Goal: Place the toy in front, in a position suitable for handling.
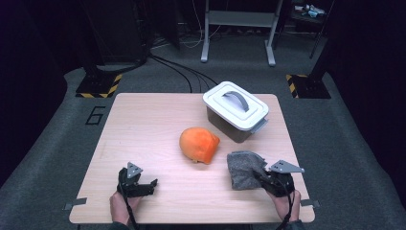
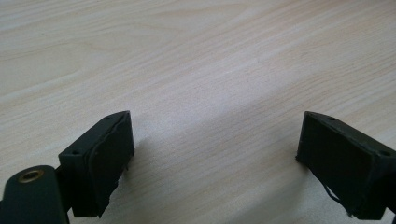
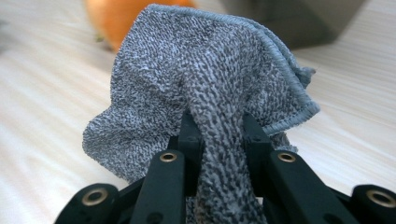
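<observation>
right gripper [image 3: 218, 135] clamped on one grey cloth [image 3: 205, 79]: looped terry weave, stitched hem, bunched into a rumpled fold that stands up between the jaws. it sits at the near right of the pale woodgrain table [image 1: 143, 124]. left gripper [image 2: 215, 154] jaws wide apart, nothing between them, over bare wood. also one orange cloth [image 1: 198, 144] in a rounded lump mid-table, one grey plastic box [image 1: 235, 115] with white lid and arched handle behind it.
</observation>
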Demonstrator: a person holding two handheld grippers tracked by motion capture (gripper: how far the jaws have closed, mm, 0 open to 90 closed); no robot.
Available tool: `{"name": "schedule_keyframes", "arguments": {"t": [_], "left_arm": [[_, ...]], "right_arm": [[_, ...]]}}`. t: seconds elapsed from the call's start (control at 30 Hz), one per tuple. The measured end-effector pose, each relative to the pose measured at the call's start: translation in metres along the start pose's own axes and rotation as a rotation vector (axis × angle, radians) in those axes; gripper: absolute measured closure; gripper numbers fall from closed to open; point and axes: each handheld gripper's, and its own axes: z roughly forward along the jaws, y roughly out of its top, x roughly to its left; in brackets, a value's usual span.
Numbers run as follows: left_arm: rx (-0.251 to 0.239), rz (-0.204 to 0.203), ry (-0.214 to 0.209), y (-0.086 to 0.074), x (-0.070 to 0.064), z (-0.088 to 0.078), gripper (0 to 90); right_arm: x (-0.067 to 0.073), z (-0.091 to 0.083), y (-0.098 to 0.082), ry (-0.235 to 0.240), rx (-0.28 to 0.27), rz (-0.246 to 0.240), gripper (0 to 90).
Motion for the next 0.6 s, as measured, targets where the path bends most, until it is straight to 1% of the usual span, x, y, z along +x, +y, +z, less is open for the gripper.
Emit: {"name": "schedule_keyframes", "arguments": {"t": [0.1,0.27,0.37,0.4,0.43,0.47,0.5,0.53,0.6], "left_arm": [[-0.001,0.0,0.0,0.0,0.0,0.0,10.5],[-0.002,0.001,0.002,0.0,-0.001,0.0,10.5],[0.0,0.001,-0.001,0.0,0.0,0.0,10.5],[0.0,0.001,-0.001,0.0,0.0,0.0,10.5],[0.0,0.001,-0.001,0.0,0.0,0.0,10.5],[0.0,0.001,-0.002,0.0,0.0,0.0,10.5],[0.0,0.001,-0.002,0.0,0.0,0.0,10.5],[0.0,0.002,-0.004,0.0,0.0,0.0,10.5],[0.0,0.002,-0.006,0.0,0.0,0.0,10.5]], "right_arm": [[-0.014,-0.001,-0.001,-0.033,-0.001,0.015,74.6],[-0.032,0.004,-0.003,-0.088,0.031,0.011,74.3],[-0.046,0.006,-0.007,-0.104,0.031,0.037,74.0],[-0.046,0.006,-0.007,-0.104,0.031,0.037,74.0],[-0.054,0.008,-0.009,-0.124,0.034,0.05,73.7],[-0.057,0.01,-0.011,-0.128,0.037,0.059,73.2],[-0.058,0.013,-0.013,-0.147,0.051,0.05,72.6],[-0.059,0.017,-0.015,-0.179,0.063,0.035,72.2],[-0.062,0.025,-0.021,-0.198,0.086,0.03,70.0]]}}
